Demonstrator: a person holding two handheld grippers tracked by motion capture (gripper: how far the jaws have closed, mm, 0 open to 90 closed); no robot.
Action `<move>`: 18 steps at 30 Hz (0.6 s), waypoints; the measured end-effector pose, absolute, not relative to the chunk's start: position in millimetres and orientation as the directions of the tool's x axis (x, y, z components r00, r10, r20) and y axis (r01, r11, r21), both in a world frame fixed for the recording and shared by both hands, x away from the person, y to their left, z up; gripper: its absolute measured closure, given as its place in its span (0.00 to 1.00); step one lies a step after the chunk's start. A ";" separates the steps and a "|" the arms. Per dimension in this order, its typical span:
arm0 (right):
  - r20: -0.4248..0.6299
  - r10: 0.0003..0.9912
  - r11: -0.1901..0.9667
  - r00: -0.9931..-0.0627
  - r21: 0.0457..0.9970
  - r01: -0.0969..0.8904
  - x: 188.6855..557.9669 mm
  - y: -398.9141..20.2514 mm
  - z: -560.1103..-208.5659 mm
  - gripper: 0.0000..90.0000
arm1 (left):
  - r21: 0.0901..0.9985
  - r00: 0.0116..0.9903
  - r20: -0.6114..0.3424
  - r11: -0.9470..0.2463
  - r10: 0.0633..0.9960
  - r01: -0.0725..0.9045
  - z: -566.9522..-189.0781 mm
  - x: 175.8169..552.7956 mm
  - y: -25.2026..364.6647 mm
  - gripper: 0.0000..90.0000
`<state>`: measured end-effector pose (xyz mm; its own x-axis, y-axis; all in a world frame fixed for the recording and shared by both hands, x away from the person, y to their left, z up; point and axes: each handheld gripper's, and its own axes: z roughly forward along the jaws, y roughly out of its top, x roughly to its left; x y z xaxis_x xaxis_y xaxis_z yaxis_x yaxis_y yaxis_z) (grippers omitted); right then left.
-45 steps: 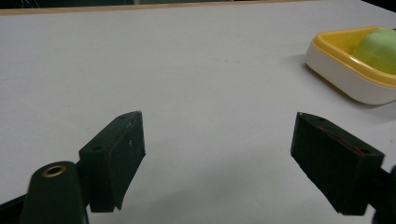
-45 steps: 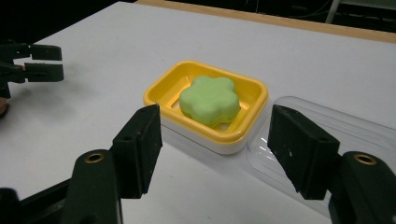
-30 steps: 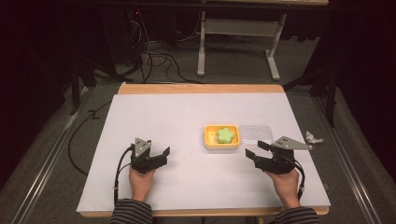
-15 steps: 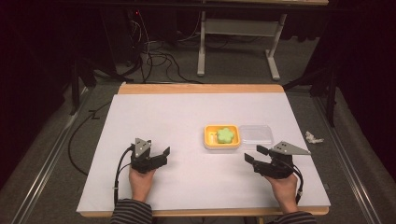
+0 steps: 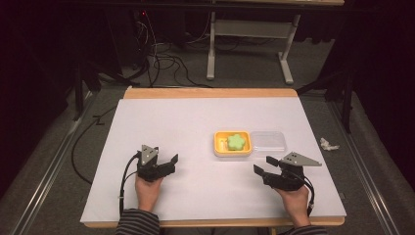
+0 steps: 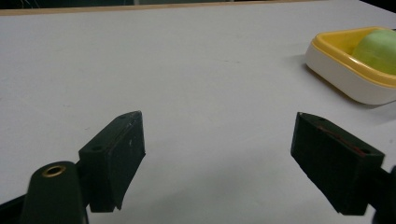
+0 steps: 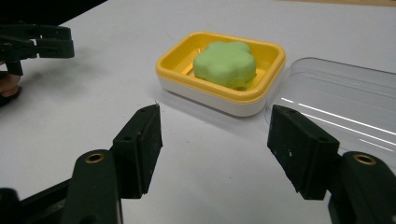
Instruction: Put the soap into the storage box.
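Yellow box (image 5: 218,145) is sitting on the white desk (image 5: 195,117), a bit right of the middle. It is holding a green flower shape (image 5: 237,142). The clear lid (image 5: 267,140) is lying flat on the desk, touching the right side of the box.

I am holding my right gripper (image 5: 263,165) near the front of the box and the lid. It is pointing at them. Its fingers (image 7: 140,144) are standing apart and are gripping nothing. I am holding my left gripper (image 5: 172,163) well off to the left, low over the desk. Its fingers (image 6: 114,156) are spread wide too, and nothing is between them.

I think I am getting ready to reach, and no grab is happening yet. The lid is off, so I am guessing that closing the box is my job. For that, I will need to move my right gripper over to the lid and pinch its edge. The lid is thin and see-through, so I should go slowly. My left gripper could be steadying the box.

I am counting one box, one green flower, one lid, and two grippers with two fingers each.
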<state>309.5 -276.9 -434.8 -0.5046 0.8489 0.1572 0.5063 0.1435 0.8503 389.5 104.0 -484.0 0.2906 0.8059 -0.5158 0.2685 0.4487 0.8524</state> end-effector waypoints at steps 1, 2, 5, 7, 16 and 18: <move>0.160 0.848 0.144 -0.505 0.848 0.510 309.5 -276.5 -436.7 0.40 | 0.852 0.291 -0.516 0.449 0.806 0.269 -484.0 389.5 104.0 0.20; 0.161 0.847 0.143 -0.506 0.848 0.511 309.6 -275.8 -438.1 0.40 | 0.852 0.290 -0.517 0.450 0.806 0.269 -483.9 389.5 103.9 0.20; 0.160 0.846 0.150 -0.509 0.844 0.516 309.7 -274.3 -440.6 0.40 | 0.851 0.291 -0.518 0.451 0.805 0.269 -483.8 389.4 103.9 0.20; 0.160 0.843 0.157 -0.513 0.839 0.520 309.8 -272.0 -443.7 0.40 | 0.853 0.291 -0.516 0.449 0.806 0.268 -484.0 389.5 104.0 0.20; 0.166 0.846 0.163 -0.507 0.824 0.543 311.5 -266.9 -452.9 0.41 | 0.851 0.291 -0.518 0.451 0.804 0.269 -484.0 389.6 104.0 0.20; 0.162 0.846 0.171 -0.508 0.820 0.546 311.9 -265.9 -454.3 0.41 | 0.850 0.290 -0.520 0.453 0.803 0.269 -483.9 389.6 104.0 0.20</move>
<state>311.9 -265.9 -454.3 -0.5075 0.8463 0.1619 0.5464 0.1708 0.8199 389.6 104.0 -483.9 0.2901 0.8032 -0.5203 0.2689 0.4533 0.8498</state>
